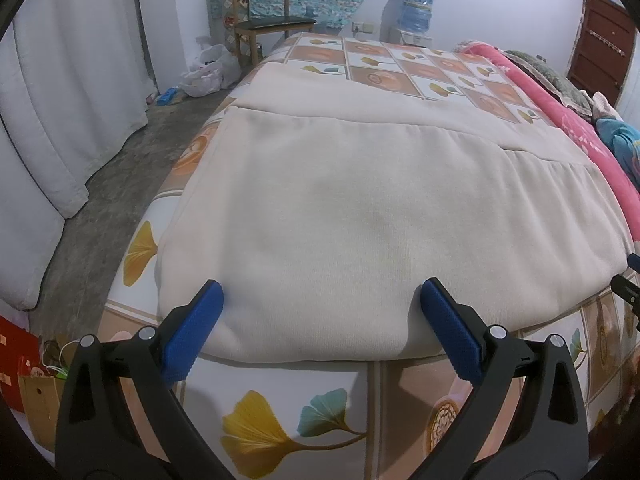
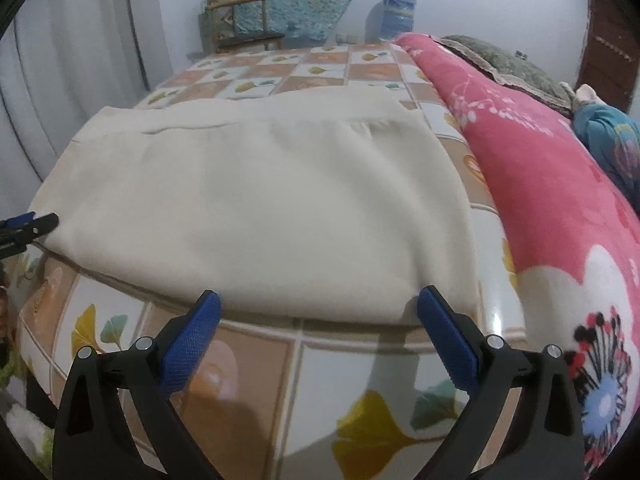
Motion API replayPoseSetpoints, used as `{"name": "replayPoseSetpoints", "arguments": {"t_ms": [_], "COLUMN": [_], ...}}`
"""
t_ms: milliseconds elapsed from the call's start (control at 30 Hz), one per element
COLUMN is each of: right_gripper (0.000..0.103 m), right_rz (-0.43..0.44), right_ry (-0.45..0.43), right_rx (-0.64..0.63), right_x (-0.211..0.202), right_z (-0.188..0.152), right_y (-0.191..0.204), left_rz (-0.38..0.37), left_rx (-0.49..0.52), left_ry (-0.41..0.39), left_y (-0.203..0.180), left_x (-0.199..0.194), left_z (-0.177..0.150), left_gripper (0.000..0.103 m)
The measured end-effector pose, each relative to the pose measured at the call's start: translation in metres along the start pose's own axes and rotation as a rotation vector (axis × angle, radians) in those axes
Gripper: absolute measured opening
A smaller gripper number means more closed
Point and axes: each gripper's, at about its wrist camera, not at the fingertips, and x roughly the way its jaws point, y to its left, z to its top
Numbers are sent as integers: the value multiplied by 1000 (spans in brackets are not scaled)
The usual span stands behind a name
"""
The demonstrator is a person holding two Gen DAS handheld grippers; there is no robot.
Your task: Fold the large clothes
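Left gripper (image 1: pixel 322 290): jaws wide apart, empty, blue pads (image 1: pixel 198 326) poised at the near folded edge of the garment (image 1: pixel 360 208); contact cannot be confirmed. Right gripper (image 2: pixel 318 300): jaws likewise wide apart, empty, at the same edge near its right corner. The cream garment lies folded flat on the bed (image 1: pixel 280 420), beside a pink blanket (image 2: pixel 540 184). Containers: a white bag (image 1: pixel 208 70) on the floor, contents indistinct; a water jug (image 1: pixel 416 8) at the far wall. Each gripper shows only partly at the other view's margin.
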Motion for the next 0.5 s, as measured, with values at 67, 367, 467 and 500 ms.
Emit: {"name": "replayPoseSetpoints", "arguments": {"t_ms": [67,367,467,500], "right_gripper": [96,96,96,96], "right_rz": [4,53,96,115], "right_ry": [11,-74,-117,-122], "right_rx": [16,93,13,-1], "right_x": [-3,-33,-20,-16], "right_z": [-1,39,77,84], "right_y": [-3,-25,3,10], "left_rz": [6,-58,-73,-89], "left_rx": [7,76,85,77], "left_ry": [14,-123,-153,-160], "left_y": [-1,-23,-37,-40], "left_x": [-1,-41,-29,-23], "left_z": [4,55,79,87], "left_gripper": [96,96,95,95]}}
